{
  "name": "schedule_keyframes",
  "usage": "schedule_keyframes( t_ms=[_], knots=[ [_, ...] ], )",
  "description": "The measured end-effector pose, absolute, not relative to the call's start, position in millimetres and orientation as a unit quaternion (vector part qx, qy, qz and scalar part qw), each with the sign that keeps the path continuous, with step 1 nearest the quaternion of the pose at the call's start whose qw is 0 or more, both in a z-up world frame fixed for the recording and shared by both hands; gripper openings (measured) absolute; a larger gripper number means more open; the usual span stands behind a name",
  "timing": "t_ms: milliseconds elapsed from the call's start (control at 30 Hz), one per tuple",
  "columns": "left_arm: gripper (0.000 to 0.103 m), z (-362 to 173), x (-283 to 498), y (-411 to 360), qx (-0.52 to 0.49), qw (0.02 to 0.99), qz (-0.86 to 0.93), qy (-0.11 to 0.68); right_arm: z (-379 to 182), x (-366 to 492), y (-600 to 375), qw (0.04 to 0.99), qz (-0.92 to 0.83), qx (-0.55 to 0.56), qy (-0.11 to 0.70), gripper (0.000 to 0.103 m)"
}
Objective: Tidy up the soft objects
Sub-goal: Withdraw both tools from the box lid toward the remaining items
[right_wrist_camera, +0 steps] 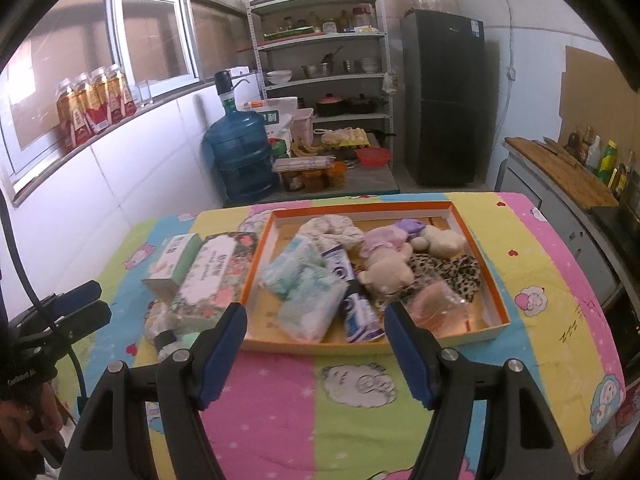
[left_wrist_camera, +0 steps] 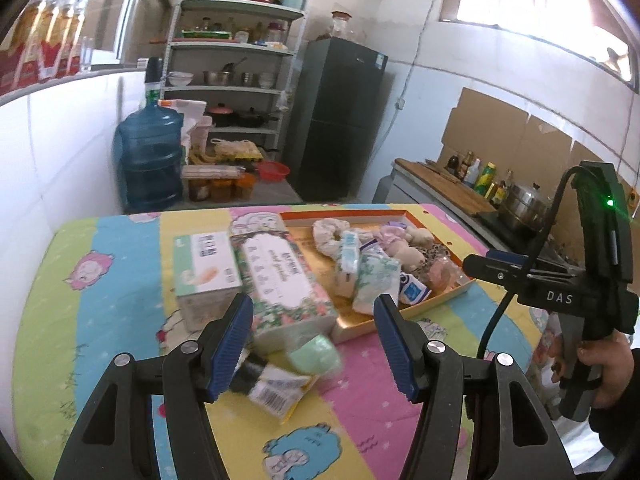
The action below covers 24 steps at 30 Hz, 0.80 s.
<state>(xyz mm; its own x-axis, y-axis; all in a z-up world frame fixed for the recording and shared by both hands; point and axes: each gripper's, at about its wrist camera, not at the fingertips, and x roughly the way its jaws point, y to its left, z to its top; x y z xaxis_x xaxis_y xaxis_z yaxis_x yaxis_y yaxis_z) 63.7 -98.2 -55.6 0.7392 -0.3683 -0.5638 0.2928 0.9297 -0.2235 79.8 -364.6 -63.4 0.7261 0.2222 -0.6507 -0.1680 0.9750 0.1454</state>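
An orange-rimmed tray [right_wrist_camera: 482, 246] on the cartoon-print table holds tissue packs [right_wrist_camera: 308, 296], a cream plush bear [right_wrist_camera: 386, 270], a leopard-print cloth [right_wrist_camera: 450, 270] and scrunchies. The tray also shows in the left wrist view [left_wrist_camera: 444, 294]. Left of it lie a floral tissue pack [left_wrist_camera: 280, 280], a green-white box [left_wrist_camera: 206, 268] and a clear packet with a green sponge [left_wrist_camera: 314, 354]. My left gripper [left_wrist_camera: 314, 340] is open above that packet. My right gripper [right_wrist_camera: 316, 348] is open and empty, just before the tray's near rim.
The cartoon-print tablecloth [right_wrist_camera: 280, 420] covers the table. Behind stand a blue water jug [right_wrist_camera: 242, 156], a metal shelf rack [right_wrist_camera: 320, 60] and a dark fridge [right_wrist_camera: 442, 96]. A counter with bottles and a pot [left_wrist_camera: 520, 204] runs along the right.
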Motion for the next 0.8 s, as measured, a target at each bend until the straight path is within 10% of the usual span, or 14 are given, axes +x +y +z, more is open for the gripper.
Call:
schedule_keyframes(
  t_ms=[800],
  knots=[
    [0.065,-65,24,-10,-0.082,0.940,-0.128,0.306,-65,42,-293,0.926,0.122,0.028,0.355,0.071]
  ],
)
